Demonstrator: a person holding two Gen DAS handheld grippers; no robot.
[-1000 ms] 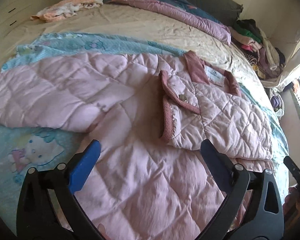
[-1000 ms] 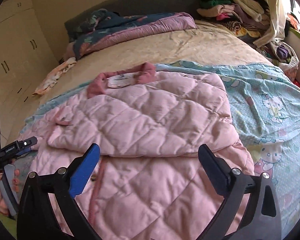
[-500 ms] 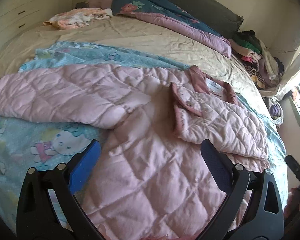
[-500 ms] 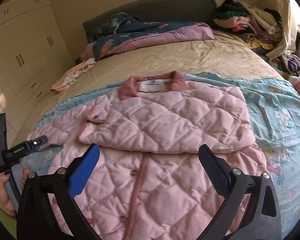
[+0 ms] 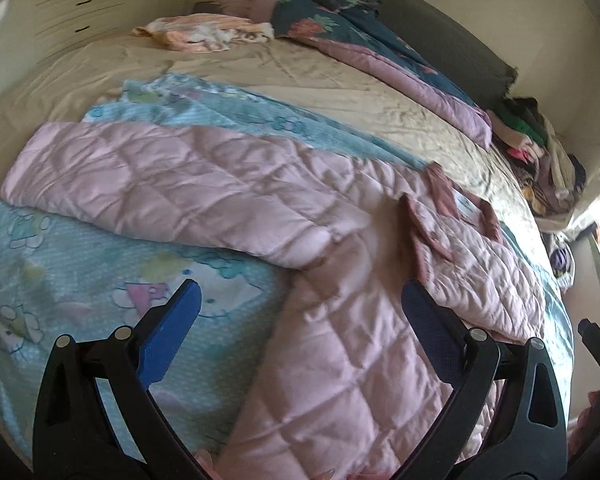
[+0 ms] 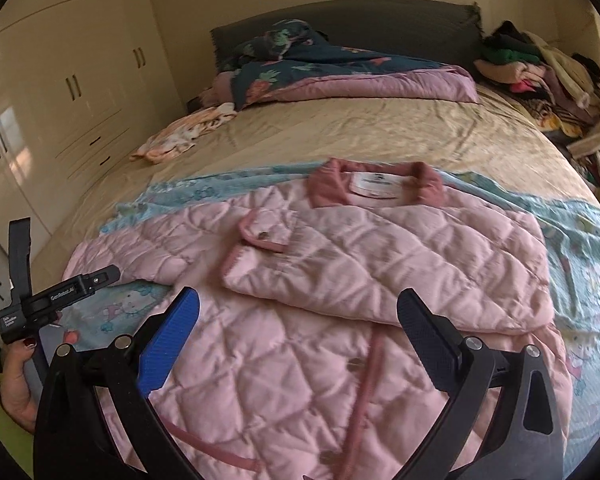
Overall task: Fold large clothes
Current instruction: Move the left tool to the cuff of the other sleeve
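- I am holding the left claw [image 5: 300,304] spread wide and empty above the near edge of the bed [image 5: 320,80]; it is grasping nothing.
- The right claw [image 6: 298,312] is also standing wide apart and empty, hovering over the lower front of the pink quilted jacket [image 6: 340,280].
- The jacket is lying across the blue cartoon blanket [image 5: 80,300] on the near half of the bed, with its collar [image 6: 376,184] pointing toward the headboard.
- One side of the jacket is lying folded over the front, and the other sleeve [image 5: 160,184] is stretching out flat toward the left edge of the bed.
- In the right wrist view I am seeing a hand [image 6: 18,376] gripping the handle of the left claw at the near left corner of the bed.
- A dark floral quilt [image 6: 340,72] is lying along the headboard, and a pile of clothes [image 6: 540,76] is sitting at the far right corner.
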